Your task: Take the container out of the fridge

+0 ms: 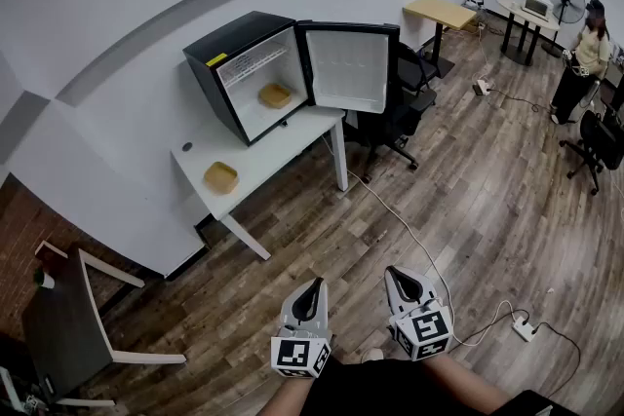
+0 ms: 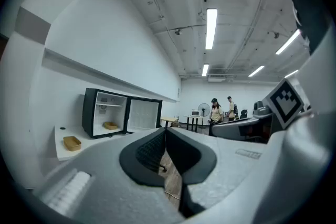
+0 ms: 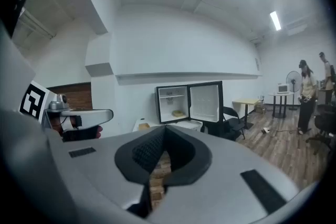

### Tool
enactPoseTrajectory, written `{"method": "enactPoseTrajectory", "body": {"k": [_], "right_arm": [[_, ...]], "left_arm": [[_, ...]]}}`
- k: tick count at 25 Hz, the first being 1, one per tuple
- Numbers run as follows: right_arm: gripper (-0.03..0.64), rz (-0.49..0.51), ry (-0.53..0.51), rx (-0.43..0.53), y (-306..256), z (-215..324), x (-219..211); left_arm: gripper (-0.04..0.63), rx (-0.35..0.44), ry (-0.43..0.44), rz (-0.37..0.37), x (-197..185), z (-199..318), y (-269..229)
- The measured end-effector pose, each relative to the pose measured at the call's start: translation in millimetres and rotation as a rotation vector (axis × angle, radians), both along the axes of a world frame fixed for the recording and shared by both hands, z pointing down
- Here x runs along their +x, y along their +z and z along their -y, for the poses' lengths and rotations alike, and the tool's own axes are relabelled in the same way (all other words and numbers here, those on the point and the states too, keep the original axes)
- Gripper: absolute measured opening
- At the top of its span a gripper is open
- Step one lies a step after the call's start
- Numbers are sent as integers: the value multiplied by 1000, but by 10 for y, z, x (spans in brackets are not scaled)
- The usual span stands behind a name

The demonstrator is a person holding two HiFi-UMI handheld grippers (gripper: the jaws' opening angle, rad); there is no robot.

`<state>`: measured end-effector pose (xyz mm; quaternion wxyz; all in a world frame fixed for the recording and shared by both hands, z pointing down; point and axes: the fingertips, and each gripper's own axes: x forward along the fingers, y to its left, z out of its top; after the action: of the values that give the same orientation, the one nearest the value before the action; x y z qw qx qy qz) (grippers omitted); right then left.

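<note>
A small black fridge (image 1: 226, 63) stands on a white table (image 1: 273, 161) against the wall, its door (image 1: 348, 68) swung open. Inside, on the bottom, lies a tan container (image 1: 275, 95), also seen as the container (image 2: 110, 126) and the container (image 3: 179, 113) in the gripper views. A second tan container (image 1: 220, 177) lies on the table left of the fridge. My left gripper (image 1: 314, 287) and right gripper (image 1: 400, 276) are held low over the wood floor, far from the fridge, side by side. Both are shut and hold nothing.
A black office chair (image 1: 405, 102) stands right of the table under the fridge door. A white cable runs across the floor to a power strip (image 1: 526, 328). A person (image 1: 585, 54) stands far right near desks and a fan (image 1: 565, 0). A dark table (image 1: 58, 326) is at left.
</note>
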<state>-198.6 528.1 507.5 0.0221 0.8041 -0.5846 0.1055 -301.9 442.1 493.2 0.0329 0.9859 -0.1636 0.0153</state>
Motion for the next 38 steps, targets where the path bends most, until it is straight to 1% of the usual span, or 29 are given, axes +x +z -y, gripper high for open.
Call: {"method": "enactPoseTrajectory", "body": {"k": [5,7,9,12,17,20,22,25,29,32,35,38], "right_arm": [[-1,19,3,29,90,-107,130],[0,41,18,32,157,-143,227],[0,75,27,40,210,-145,321],[0,93,37,41,277,-55,476],[0,68,77,29,339,230,786],[0,44,118,3,358,455,1022],[0,35,122,-2,325,657,1165],[0,11,115,-4,259,1034,1351],[0,-10,109,-52,225,1578,1543],[0,9,95,-82,221,1957,1651],[0,7,93,-76,133,2321,1816],[0,1,82,-54,34,2709,1983]], "left_arm": [[16,-17,-15,12,49,-46,135],[17,-34,-18,24,94,-24,191],[17,-32,-8,38,167,10,215],[17,-11,10,43,304,140,223],[15,-23,59,28,683,463,291],[15,-48,75,15,954,742,313],[15,-69,77,-6,1111,952,259],[15,-61,80,-23,1326,1308,169],[15,-77,92,-21,1579,1795,172],[15,-104,120,-8,1739,2149,185],[15,-104,141,-9,1895,2507,148],[15,-86,146,-23,2064,2892,82]]}}
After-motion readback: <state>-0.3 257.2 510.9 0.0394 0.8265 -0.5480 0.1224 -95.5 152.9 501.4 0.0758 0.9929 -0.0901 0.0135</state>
